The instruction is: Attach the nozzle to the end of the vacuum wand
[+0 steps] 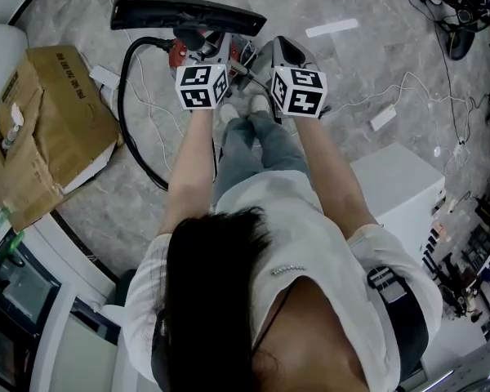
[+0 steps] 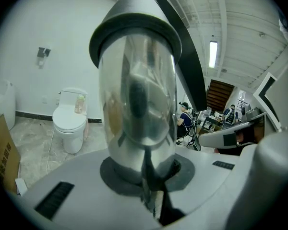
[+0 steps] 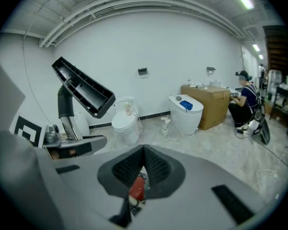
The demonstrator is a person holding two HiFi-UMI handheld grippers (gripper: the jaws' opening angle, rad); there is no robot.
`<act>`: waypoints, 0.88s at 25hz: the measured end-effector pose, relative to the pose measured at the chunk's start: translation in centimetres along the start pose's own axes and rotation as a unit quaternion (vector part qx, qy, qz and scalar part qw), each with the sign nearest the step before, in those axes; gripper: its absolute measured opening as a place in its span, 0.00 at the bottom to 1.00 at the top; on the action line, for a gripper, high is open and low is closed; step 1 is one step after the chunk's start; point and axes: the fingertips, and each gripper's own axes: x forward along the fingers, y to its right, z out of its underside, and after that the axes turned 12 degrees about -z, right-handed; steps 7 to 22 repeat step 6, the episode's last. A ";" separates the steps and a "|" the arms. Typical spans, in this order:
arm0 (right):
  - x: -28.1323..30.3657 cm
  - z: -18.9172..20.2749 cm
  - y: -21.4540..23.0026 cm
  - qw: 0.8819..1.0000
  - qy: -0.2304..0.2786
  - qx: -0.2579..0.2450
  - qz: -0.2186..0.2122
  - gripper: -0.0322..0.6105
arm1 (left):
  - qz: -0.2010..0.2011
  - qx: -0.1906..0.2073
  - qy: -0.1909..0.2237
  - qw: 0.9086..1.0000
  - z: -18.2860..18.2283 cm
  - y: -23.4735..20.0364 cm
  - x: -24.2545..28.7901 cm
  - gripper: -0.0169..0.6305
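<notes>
The black floor nozzle [image 1: 188, 13] lies at the top of the head view, its neck running down toward the red vacuum body [image 1: 178, 53]. In the right gripper view the nozzle [image 3: 84, 87] sits tilted on top of the silver wand [image 3: 69, 123]. My left gripper [image 1: 219, 55] is shut on the wand [image 2: 137, 95], which fills the left gripper view as a shiny tube with a black collar. My right gripper [image 1: 249, 62] sits just right of it, shut with nothing seen held [image 3: 134, 195]; a red part shows behind its jaws.
A black hose [image 1: 131, 129] loops on the marble floor beside a cardboard box [image 1: 57, 121]. White cables trail to the right, near a white cabinet [image 1: 400, 186]. Two toilets [image 3: 127, 123] [image 3: 185, 111] stand by the far wall, and a person [image 3: 245, 104] crouches at right.
</notes>
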 end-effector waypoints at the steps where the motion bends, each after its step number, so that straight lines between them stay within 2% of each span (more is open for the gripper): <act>1: 0.0 0.0 0.0 1.000 -0.001 -0.001 -0.001 0.07 | -0.001 0.000 -0.001 1.000 0.0 0.0 0.0 0.10; 6: -0.8 0.7 0.6 1.000 -0.017 -0.011 0.001 0.07 | 0.000 -0.005 -0.003 1.000 0.4 1.2 -0.2 0.10; 22: -0.8 0.7 0.6 1.000 -0.017 -0.011 0.001 0.07 | 0.000 -0.005 -0.003 1.000 0.4 1.2 -0.2 0.10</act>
